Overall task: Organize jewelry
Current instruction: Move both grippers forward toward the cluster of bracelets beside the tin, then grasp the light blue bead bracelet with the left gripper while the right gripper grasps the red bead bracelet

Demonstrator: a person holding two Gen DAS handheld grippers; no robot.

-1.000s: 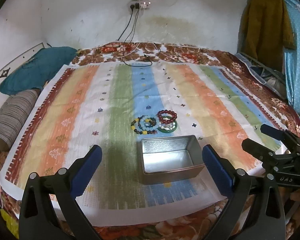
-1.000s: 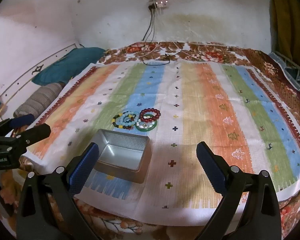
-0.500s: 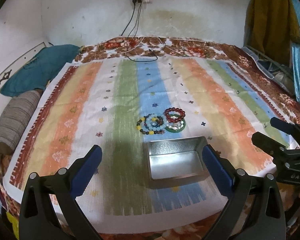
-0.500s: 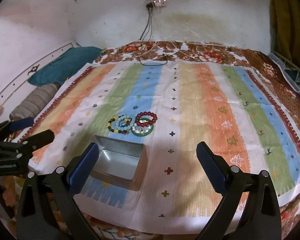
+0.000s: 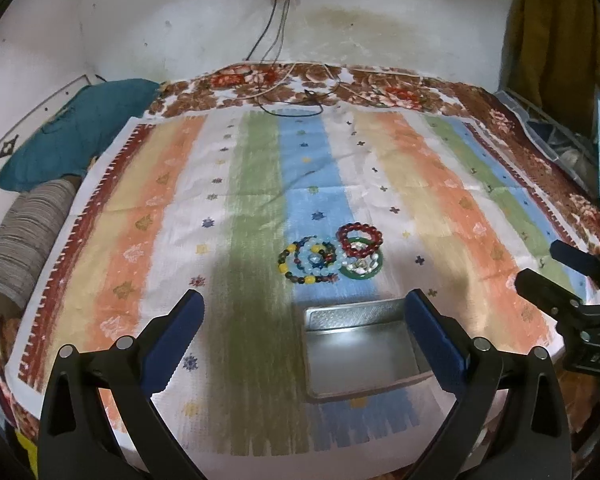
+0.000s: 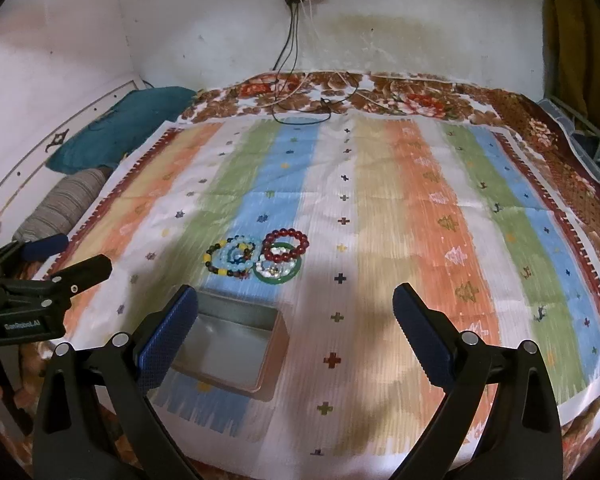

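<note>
Several bracelets lie in a cluster on the striped cloth: a dark red bead one, a green bangle with a pale bead one inside it, a light blue one and a multicoloured one. An empty metal tin sits just in front of them. My left gripper is open and empty, above the cloth near the tin. My right gripper is open and empty, right of the tin.
The striped cloth covers a floral bedspread. A teal pillow and a striped bolster lie at the left. Cables trail from a wall socket. Clothes hang at the right.
Both grippers have moved forward and lower over the bed, so the bracelets and tin appear closer. Both stay open and empty.
</note>
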